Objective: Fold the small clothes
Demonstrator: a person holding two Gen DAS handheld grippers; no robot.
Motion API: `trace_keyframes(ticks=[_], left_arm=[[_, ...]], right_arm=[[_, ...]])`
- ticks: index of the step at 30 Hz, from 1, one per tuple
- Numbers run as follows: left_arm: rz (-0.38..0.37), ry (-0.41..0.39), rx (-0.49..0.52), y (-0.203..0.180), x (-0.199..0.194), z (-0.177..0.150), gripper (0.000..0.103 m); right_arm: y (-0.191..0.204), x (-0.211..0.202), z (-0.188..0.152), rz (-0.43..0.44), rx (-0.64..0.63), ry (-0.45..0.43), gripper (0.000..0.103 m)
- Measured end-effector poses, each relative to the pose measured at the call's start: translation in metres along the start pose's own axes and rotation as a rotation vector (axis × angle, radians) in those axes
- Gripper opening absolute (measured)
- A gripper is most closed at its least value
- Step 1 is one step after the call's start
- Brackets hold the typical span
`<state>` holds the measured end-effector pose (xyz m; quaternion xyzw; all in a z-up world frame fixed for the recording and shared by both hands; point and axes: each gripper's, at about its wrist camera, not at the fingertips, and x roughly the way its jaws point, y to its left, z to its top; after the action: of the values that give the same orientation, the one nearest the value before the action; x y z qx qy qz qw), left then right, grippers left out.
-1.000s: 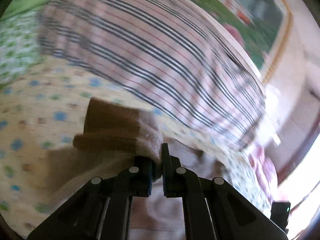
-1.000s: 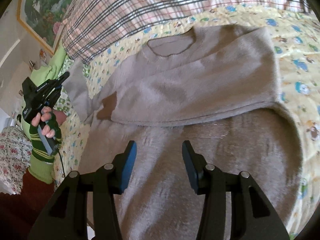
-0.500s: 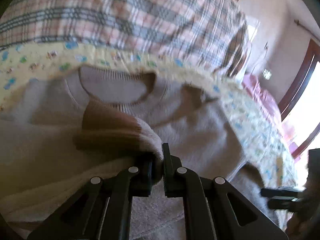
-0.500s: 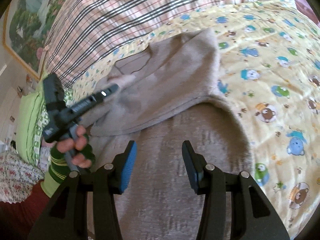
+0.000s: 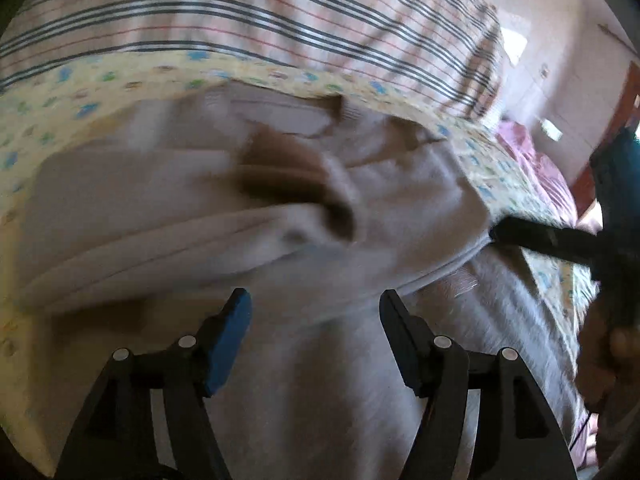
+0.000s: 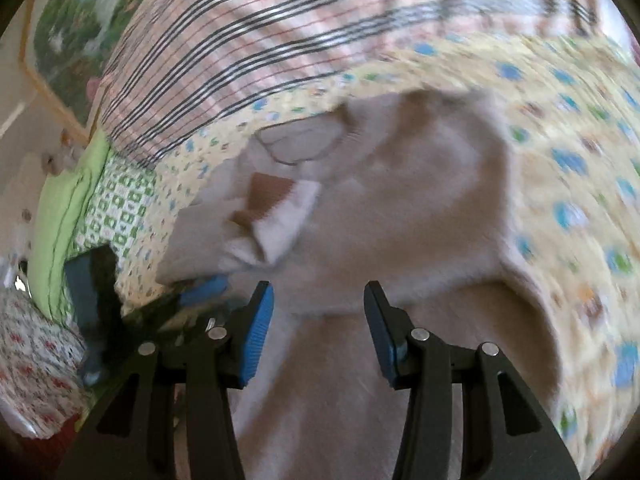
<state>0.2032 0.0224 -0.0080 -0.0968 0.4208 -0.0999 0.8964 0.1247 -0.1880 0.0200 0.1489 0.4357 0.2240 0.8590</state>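
A small beige sweater lies on the yellow patterned bed sheet, neck hole toward the plaid pillow. Its left sleeve with a brown cuff lies folded across the chest; the cuff also shows in the right wrist view. My left gripper is open and empty just above the sweater's lower body. My right gripper is open and empty over the sweater. The right gripper's finger shows at the sweater's right edge in the left wrist view.
A pink and dark striped plaid pillow lies behind the sweater, also in the right wrist view. A green cloth and a framed picture are to the left. The yellow sheet extends right.
My left gripper carried the sleeve cuff across the sweater's chest, then opened and let it go. The right gripper stayed open and shifted over the sweater.
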Motion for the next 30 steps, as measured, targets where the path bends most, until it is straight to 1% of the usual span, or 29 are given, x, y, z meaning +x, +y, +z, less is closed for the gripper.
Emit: trace_keyframes(ticks=[2,3,5,6,7,9,10,12,13,14,16,17,19,20,21,23,25,28,30], left_arm=[[0.09,-0.03,-0.037,0.023,-0.02,-0.007,0.067],[0.177,-0.042,-0.069,0.042,-0.029,-0.011,0.067],[0.316,-0.041,-0.106,0.066,-0.036,-0.015,0.067],[0.374,-0.038,-0.128,0.08,-0.039,-0.017,0.067],[0.411,-0.021,-0.165,0.099,-0.04,-0.019,0.067],[0.41,-0.01,-0.22,0.118,-0.04,-0.022,0.067],[0.387,-0.01,-0.253,0.128,-0.039,-0.023,0.067],[0.365,-0.001,-0.292,0.138,-0.034,-0.021,0.067],[0.367,-0.004,-0.309,0.141,-0.032,-0.02,0.067],[0.367,-0.013,-0.315,0.143,-0.032,-0.016,0.067],[0.359,-0.03,-0.333,0.145,-0.03,-0.008,0.067],[0.356,-0.038,-0.343,0.146,-0.03,-0.005,0.067],[0.35,-0.054,-0.366,0.148,-0.03,-0.001,0.067],[0.353,-0.054,-0.369,0.148,-0.028,-0.001,0.067],[0.36,-0.053,-0.366,0.146,-0.027,-0.001,0.067],[0.373,-0.054,-0.366,0.143,-0.026,-0.005,0.067],[0.37,-0.057,-0.38,0.144,-0.027,-0.008,0.067],[0.376,-0.066,-0.4,0.147,-0.03,-0.008,0.067],[0.389,-0.086,-0.442,0.153,-0.035,-0.01,0.067]], right_arm=[[0.022,0.02,0.013,-0.003,-0.073,0.008,0.049],[0.029,0.028,0.016,-0.011,-0.101,0.011,0.049],[0.047,0.052,0.025,-0.053,-0.182,0.03,0.049],[0.056,0.067,0.027,-0.099,-0.233,0.039,0.049],[0.063,0.08,0.029,-0.147,-0.276,0.049,0.049],[0.072,0.106,0.031,-0.214,-0.35,0.078,0.049],[0.075,0.119,0.031,-0.247,-0.386,0.093,0.049],[0.076,0.132,0.032,-0.292,-0.425,0.102,0.049],[0.073,0.132,0.035,-0.287,-0.417,0.092,0.04],[0.07,0.127,0.037,-0.282,-0.398,0.081,0.01],[0.056,0.097,0.047,-0.235,-0.308,-0.002,0.009],[0.045,0.077,0.051,-0.204,-0.239,-0.051,0.009],[0.023,0.045,0.053,-0.161,-0.127,-0.123,0.008],[0.007,0.029,0.05,-0.155,-0.065,-0.154,0.008],[-0.004,0.02,0.046,-0.154,-0.03,-0.168,0.008],[-0.026,0.01,0.035,-0.156,0.029,-0.163,0.008],[-0.046,0.013,0.022,-0.139,0.079,-0.124,0.008],[-0.058,0.023,0.01,-0.127,0.106,-0.084,0.008],[-0.056,0.021,0.007,-0.111,0.107,-0.09,0.008]])
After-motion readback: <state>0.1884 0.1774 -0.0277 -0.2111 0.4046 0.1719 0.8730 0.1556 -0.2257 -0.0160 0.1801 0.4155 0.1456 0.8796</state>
